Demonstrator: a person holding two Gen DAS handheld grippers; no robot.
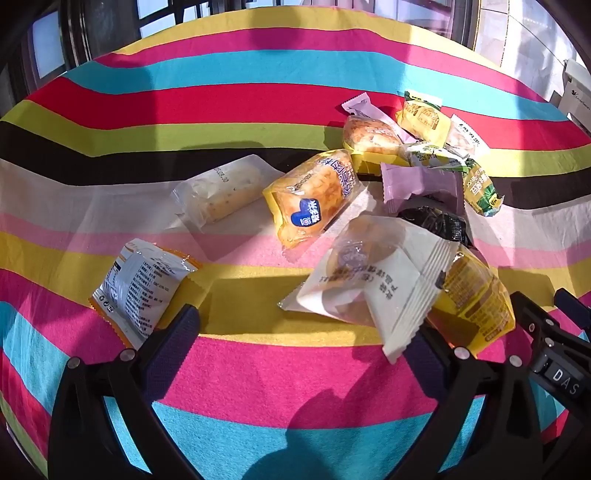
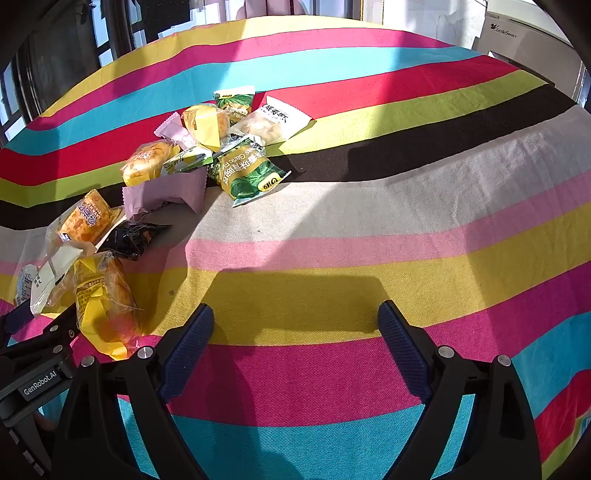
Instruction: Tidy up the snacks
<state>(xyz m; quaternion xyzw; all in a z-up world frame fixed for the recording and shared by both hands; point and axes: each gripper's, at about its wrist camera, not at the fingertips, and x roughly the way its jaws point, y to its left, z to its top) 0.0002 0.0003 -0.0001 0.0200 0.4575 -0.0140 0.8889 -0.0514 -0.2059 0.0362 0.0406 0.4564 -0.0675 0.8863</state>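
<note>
Several wrapped snacks lie on a striped tablecloth (image 1: 280, 369). In the left wrist view my left gripper (image 1: 299, 343) stands open over the cloth, with nothing between its pads. An orange-edged white packet (image 1: 140, 284) lies by its left finger. A clear-and-white pastry packet (image 1: 369, 280) overlaps the tip of its right finger, with a yellow packet (image 1: 476, 299) beside it. Farther off are a yellow bread pack (image 1: 314, 195) and a clear roll packet (image 1: 221, 192). My right gripper (image 2: 297, 332) is open over bare cloth, to the right of the snack pile (image 2: 207, 155).
A pink packet (image 2: 166, 192), a black packet (image 2: 129, 238) and a green packet (image 2: 247, 173) sit in the pile. A white appliance (image 2: 517, 40) stands beyond the table's far right edge. Dark window frames (image 1: 110, 29) run behind the table.
</note>
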